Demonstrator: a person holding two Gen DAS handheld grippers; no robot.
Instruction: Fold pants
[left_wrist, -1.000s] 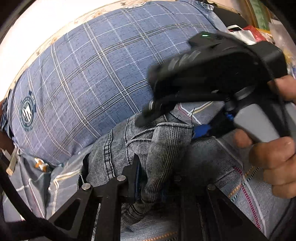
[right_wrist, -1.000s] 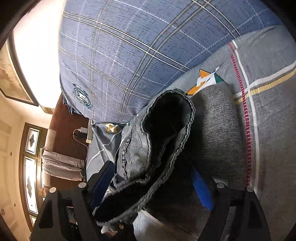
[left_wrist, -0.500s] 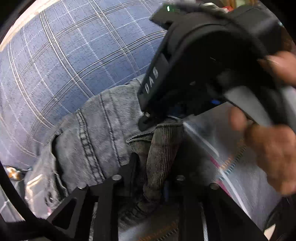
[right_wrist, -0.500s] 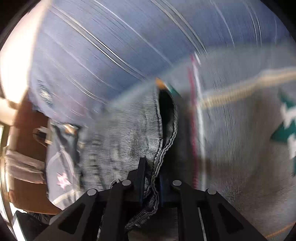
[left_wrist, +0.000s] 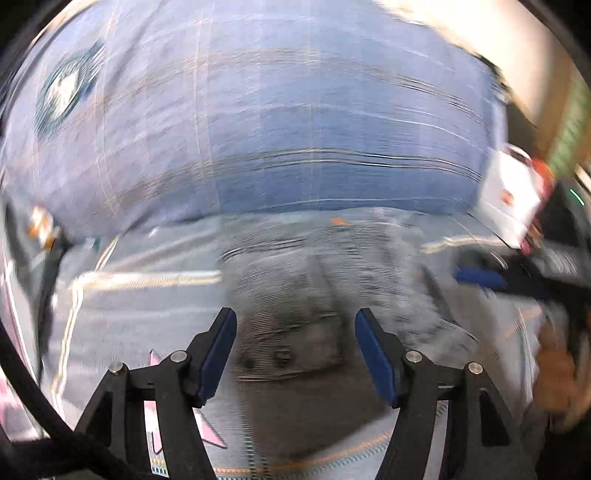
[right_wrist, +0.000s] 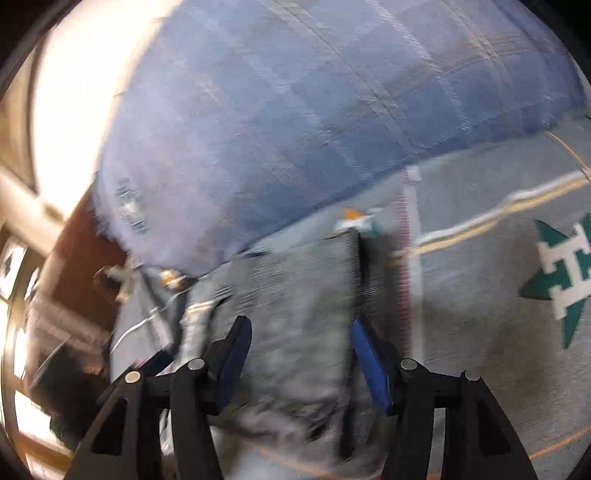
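Both views blurred by motion. Grey denim pants (left_wrist: 314, 291), folded into a compact wad, lying on a grey bed cover with cream and orange stripes and teal star motifs (left_wrist: 140, 314), close to the foot of a large blue plaid pillow with a round teal emblem (left_wrist: 258, 122) that rises along the bed's far edge. Left gripper (left_wrist: 295, 343) over the near side of the wad, jaws wide, blue pads (left_wrist: 218, 354) apart on either side of the denim and clamping nothing; a seam and two rivet-like dots visible in the cloth between them. Right gripper (right_wrist: 299, 354) likewise with jaws wide, blue pads (right_wrist: 365, 362) flanking the grey fabric (right_wrist: 295, 295) without pinching it; whether the pads touch the cloth cannot be told through the blur. In the right wrist view, right edge of the wad running straight beside a dark red stripe of the bed cover (right_wrist: 480, 295), with a large teal star motif (right_wrist: 565, 269) well apart toward the bed's right side. In the left wrist view, the other gripper's black body and a blue pad at the right rim, a hand (left_wrist: 557, 373) below it, and a white and red package (left_wrist: 513, 199) by the pillow's right end. Brown wooden furniture (right_wrist: 74, 258) beyond the bed's left edge in the right wrist view.
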